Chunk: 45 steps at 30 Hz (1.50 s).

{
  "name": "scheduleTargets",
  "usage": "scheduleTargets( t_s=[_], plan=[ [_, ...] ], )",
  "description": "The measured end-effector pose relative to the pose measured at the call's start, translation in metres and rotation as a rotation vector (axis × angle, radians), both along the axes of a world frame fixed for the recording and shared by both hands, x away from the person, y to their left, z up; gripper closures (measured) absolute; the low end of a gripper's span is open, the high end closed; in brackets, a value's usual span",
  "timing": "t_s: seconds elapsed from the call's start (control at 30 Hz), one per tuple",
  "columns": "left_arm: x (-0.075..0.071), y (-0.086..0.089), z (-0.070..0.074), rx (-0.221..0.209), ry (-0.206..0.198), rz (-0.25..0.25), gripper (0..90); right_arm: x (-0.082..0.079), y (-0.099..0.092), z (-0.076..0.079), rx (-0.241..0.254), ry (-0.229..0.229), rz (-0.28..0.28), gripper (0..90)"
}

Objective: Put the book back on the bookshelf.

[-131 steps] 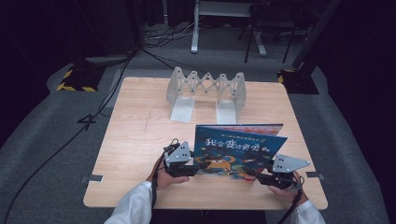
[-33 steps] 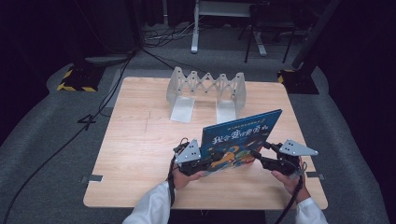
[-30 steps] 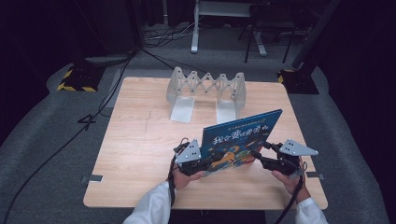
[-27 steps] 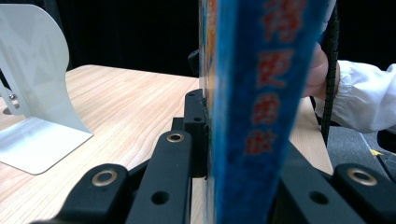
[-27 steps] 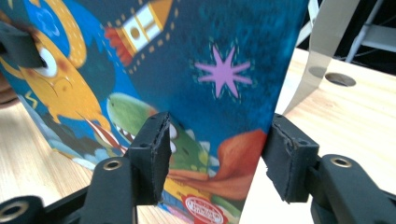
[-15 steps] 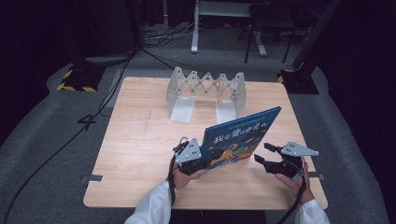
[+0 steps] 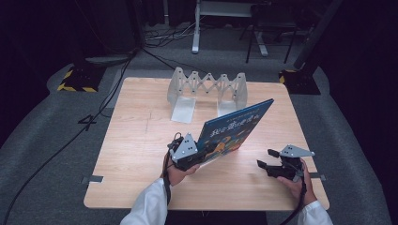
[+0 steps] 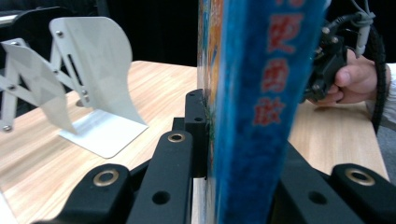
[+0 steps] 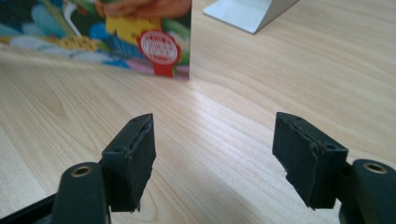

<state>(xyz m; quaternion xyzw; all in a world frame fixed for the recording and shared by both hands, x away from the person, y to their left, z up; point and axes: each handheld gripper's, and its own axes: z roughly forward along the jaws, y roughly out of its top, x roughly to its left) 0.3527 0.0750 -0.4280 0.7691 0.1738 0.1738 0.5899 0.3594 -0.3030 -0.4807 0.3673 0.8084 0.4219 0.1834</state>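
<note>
Light wooden desk [image 7: 141, 140], grey expanding bookend rack [image 7: 208, 89] standing near its far edge, black cables [image 7: 94, 122] trailing across grey floor [image 7: 42, 140], metal stand legs [image 7: 225, 28] behind

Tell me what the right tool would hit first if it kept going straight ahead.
Probably the picture book: the right tool, jaws open and empty, points across bare tabletop toward the book's lower corner. Depth is hard to judge.

The table [image 7: 141, 154] is light wood with a smooth, slightly shiny finish. The book [image 7: 234, 129], clamped in the left gripper [image 7: 197, 157], has a glossy printed paper cover. Beyond it, the bookend rack [image 7: 206, 89] looks like matt grey metal. The right gripper [image 9: 215, 158] has matt black, rough-edged pads [image 9: 135, 154].
</note>
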Motion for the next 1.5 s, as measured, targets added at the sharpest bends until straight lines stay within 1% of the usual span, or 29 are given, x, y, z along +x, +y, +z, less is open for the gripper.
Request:
scheduleTargets(
  t_s=[0.07,0.1,0.2,0.27,0.37,0.4,0.43,0.5,0.57,0.63,0.67,0.73,0.77,0.8,0.87,0.93,0.97,1.0,1.13,1.3,1.43,1.5],
  plan=[
    [0.001,0.003,0.002,0.009,-0.009,0.009,83.0,0.0,0.001,-0.002,-0.017,0.002,-0.001,29.2],
    [0.001,0.006,0.004,0.017,-0.022,0.02,83.0,0.0,0.001,-0.004,-0.015,0.008,0.003,29.0],
    [0.002,0.01,0.007,0.018,-0.027,0.047,83.0,0.002,0.0,-0.009,-0.026,0.031,-0.003,28.8],
    [0.003,0.013,0.009,0.027,-0.036,0.062,83.0,0.004,-0.001,-0.011,-0.024,0.048,-0.006,28.8],
    [0.003,0.017,0.012,0.047,-0.051,0.078,83.0,0.005,-0.001,-0.013,-0.032,0.066,-0.01,28.9],
    [0.003,0.018,0.013,0.056,-0.057,0.087,83.0,0.005,-0.001,-0.013,-0.044,0.072,-0.011,28.9],
    [0.004,0.018,0.014,0.062,-0.059,0.093,83.0,0.005,-0.001,-0.014,-0.057,0.074,-0.011,28.9],
    [0.005,0.02,0.016,0.068,-0.066,0.104,83.0,0.005,0.001,-0.015,-0.062,0.079,-0.004,28.9],
    [0.006,0.022,0.018,0.073,-0.072,0.117,83.0,0.005,0.002,-0.016,-0.082,0.08,-0.001,28.9],
    [0.008,0.024,0.02,0.079,-0.076,0.131,83.0,0.005,0.003,-0.016,-0.09,0.082,0.002,28.9],
    [0.009,0.026,0.021,0.076,-0.078,0.137,83.0,0.005,0.004,-0.016,-0.089,0.081,0.005,28.9],
    [0.011,0.029,0.023,0.085,-0.084,0.152,83.0,0.005,0.004,-0.017,-0.092,0.084,0.006,28.9],
    [0.011,0.03,0.024,0.089,-0.089,0.167,83.0,0.005,0.003,-0.017,-0.095,0.088,0.003,28.9],
    [0.012,0.032,0.025,0.097,-0.09,0.175,83.1,0.006,0.003,-0.018,-0.089,0.092,0.003,28.9],
    [0.013,0.036,0.027,0.096,-0.1,0.194,83.0,0.006,0.003,-0.017,-0.091,0.093,0.005,28.9],
    [0.015,0.043,0.029,0.097,-0.095,0.201,83.1,0.006,0.003,-0.017,-0.089,0.093,0.006,28.8],
    [0.015,0.043,0.029,0.097,-0.095,0.201,83.1,0.006,0.003,-0.018,-0.092,0.094,0.005,28.9],
    [0.016,0.048,0.03,0.103,-0.096,0.222,83.0,0.006,0.003,-0.018,-0.093,0.094,0.004,28.9],
    [0.019,0.058,0.031,0.112,-0.093,0.255,83.0,0.006,0.002,-0.017,-0.091,0.093,0.003,28.8],
    [0.021,0.07,0.034,0.093,-0.093,0.288,83.0,0.006,0.001,-0.017,-0.09,0.093,-0.003,28.9],
    [0.022,0.076,0.037,0.094,-0.095,0.307,83.1,0.006,0.001,-0.017,-0.091,0.095,-0.001,28.9],
    [0.023,0.079,0.039,0.105,-0.103,0.327,83.1,0.006,0.001,-0.017,-0.091,0.095,-0.001,28.9]
  ],
)
